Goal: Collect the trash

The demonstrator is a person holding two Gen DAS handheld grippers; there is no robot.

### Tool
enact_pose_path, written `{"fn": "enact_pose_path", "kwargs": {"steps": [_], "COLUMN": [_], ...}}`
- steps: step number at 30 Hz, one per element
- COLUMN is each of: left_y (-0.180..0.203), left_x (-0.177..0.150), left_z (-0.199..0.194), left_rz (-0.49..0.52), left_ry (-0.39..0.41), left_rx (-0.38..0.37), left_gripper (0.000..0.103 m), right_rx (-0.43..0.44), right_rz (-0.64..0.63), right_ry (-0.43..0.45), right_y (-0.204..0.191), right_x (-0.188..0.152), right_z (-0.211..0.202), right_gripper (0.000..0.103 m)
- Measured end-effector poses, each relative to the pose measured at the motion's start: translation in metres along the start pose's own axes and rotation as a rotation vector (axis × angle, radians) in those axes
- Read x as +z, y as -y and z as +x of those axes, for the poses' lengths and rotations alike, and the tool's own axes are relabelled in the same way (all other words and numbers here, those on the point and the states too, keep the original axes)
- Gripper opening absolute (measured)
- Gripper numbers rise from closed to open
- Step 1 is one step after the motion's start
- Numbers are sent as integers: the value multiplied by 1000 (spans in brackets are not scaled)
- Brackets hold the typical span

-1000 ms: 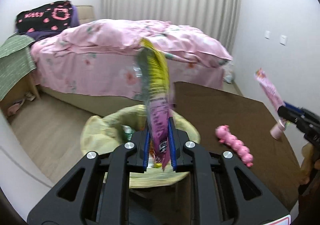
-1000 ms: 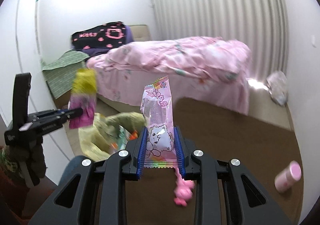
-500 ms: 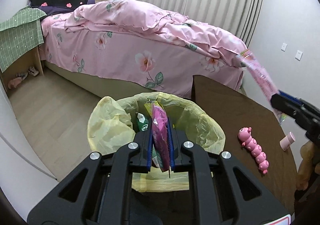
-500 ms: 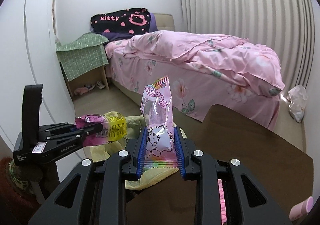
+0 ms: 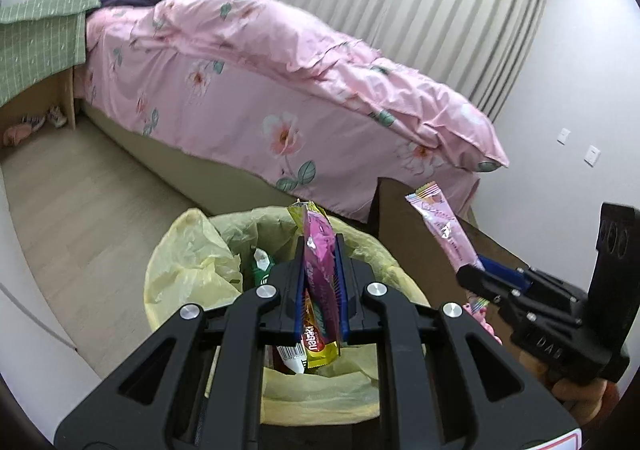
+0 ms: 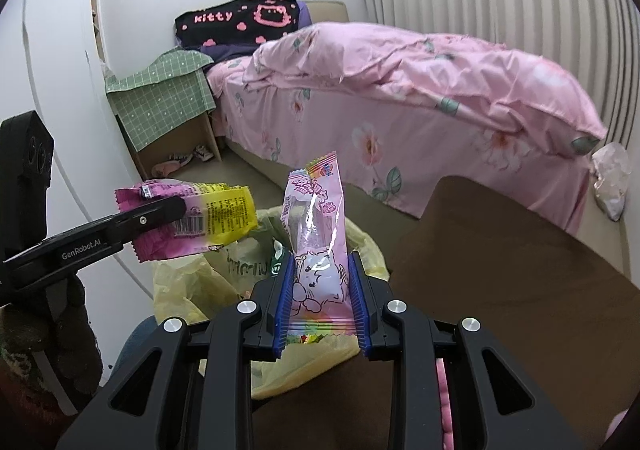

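My left gripper (image 5: 319, 282) is shut on a pink-and-yellow snack wrapper (image 5: 318, 270) and holds it right above the open bin with a yellow bag (image 5: 192, 270). The same wrapper (image 6: 200, 217) shows at the left of the right wrist view, over the bin (image 6: 188, 286). My right gripper (image 6: 320, 290) is shut on a pale pink candy wrapper (image 6: 318, 234), upright, just right of the bin's rim. It also shows in the left wrist view (image 5: 444, 230). Several wrappers (image 5: 262, 264) lie inside the bin.
The brown table (image 6: 500, 270) stands right of the bin, with a pink toy (image 6: 444, 402) near my right gripper. A bed with a pink floral cover (image 5: 280, 81) lies beyond. A green-clothed bedside stand (image 6: 160, 97) is at the left. Wooden floor (image 5: 80, 189) lies left of the bin.
Both grippers have moved closer to the bin with their wrappers. The left wrapper has tipped lower over the bin's opening. The right gripper has come in beside the left one.
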State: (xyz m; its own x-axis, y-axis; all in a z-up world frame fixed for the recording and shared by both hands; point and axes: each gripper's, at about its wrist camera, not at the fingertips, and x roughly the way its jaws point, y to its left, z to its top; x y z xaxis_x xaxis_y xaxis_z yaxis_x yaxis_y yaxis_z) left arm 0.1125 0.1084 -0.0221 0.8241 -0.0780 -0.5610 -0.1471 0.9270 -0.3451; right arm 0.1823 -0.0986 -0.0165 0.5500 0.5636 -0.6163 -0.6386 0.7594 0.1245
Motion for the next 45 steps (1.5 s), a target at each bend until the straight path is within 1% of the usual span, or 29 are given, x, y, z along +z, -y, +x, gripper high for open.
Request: {"fn": "enact_pose_path", "kwargs": {"steps": [3, 5, 7, 9, 14, 16, 17, 19, 22, 23, 24, 28, 31, 33, 34, 36, 38, 41, 43, 45], "left_y": [-6, -8, -9, -8, -3, -2, -1, 1, 6, 9, 13, 24, 37, 47, 53, 65, 71, 79, 80, 81], "left_x": [-1, -2, -4, -5, -8, -9, -10, -10, -12, -13, -16, -30, -42, -49, -53, -61, -66, -74, -77, -79], "left_z": [11, 18, 21, 22, 21, 18, 17, 13, 7, 5, 1, -18, -45, -61, -70, -88, -102, -123, -134, -146], "left_rz": [-26, -37, -35, -29, 0, 7, 10, 18, 44, 60, 86, 137, 167, 191, 200, 220, 229, 242, 236, 227], "left_ry": [-30, -50, -55, -54, -52, -52, -51, -48, -47, -48, -49, -50, -38, -31, -27, -20, -12, 13, 31, 40], "left_rx": [7, 8, 27, 34, 46, 54, 58, 64, 83, 96, 117, 144, 144, 140, 146, 167, 192, 243, 262, 257], "left_gripper": [12, 16, 29, 36, 49, 58, 61, 73, 75, 77, 81, 83, 83, 83, 83, 83, 83, 83, 83, 83], "right_rx": [9, 28, 20, 17, 4, 4, 3, -6, -21, -24, -31, -67, -89, -123, -139, -138, -127, -155, -190, -196], "right_rz": [10, 15, 15, 13, 31, 35, 35, 32, 42, 46, 56, 62, 50, 48, 57, 85, 111, 104, 86, 79], "right_ry": [-31, -51, -73, -76, -75, -74, -74, -67, -54, -51, -46, -30, -5, 5, 7, 21, 41, 63, 86, 93], "right_y": [3, 5, 7, 8, 12, 13, 13, 13, 14, 14, 15, 11, 3, -4, -6, -10, -14, -24, -35, -41], "right_x": [-2, -2, -4, -7, -10, -12, -13, -15, -17, -17, -19, -27, -37, -44, -48, -57, -69, -81, -91, -96], "right_z": [17, 27, 36, 40, 38, 35, 32, 26, 15, 11, 4, -26, -61, -83, -95, -117, -141, -164, -180, -188], "right_gripper": [26, 27, 29, 39, 41, 44, 45, 45, 46, 46, 46, 46, 46, 46, 46, 46, 46, 46, 46, 46]}}
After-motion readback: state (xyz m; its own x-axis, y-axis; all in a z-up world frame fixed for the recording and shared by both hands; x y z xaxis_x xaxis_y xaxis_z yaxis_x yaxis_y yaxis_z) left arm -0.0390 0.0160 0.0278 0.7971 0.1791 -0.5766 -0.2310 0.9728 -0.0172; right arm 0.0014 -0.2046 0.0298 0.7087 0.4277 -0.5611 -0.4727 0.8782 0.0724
